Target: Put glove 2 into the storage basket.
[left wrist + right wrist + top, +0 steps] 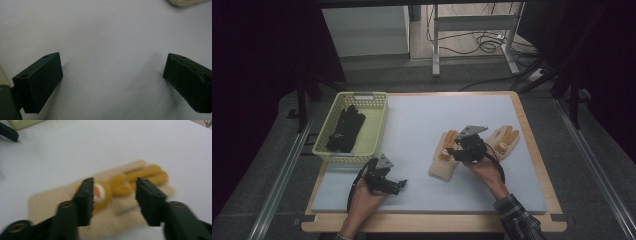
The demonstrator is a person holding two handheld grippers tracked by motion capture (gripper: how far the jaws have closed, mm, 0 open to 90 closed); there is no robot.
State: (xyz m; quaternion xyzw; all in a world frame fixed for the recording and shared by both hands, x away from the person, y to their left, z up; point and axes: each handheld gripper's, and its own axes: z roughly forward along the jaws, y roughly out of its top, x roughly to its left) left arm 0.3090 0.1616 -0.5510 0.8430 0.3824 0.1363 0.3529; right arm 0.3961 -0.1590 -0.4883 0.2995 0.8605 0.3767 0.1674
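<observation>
Glove (pixel 105 202) (blurred, seemingly untouched) under right gripper (pixel 113 192)

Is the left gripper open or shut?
Open. In its own view the left gripper shows its two black jaws standing far apart over bare white mat, with nothing between them.

Bare counter (pixel 422 120) lies open between the left tongs (pixel 398 186) and right tongs (pixel 451 149); the basket (pixel 377 131) blocks just beyond the left tongs, gloves (pixel 443 167) crowd beneath the right
</observation>
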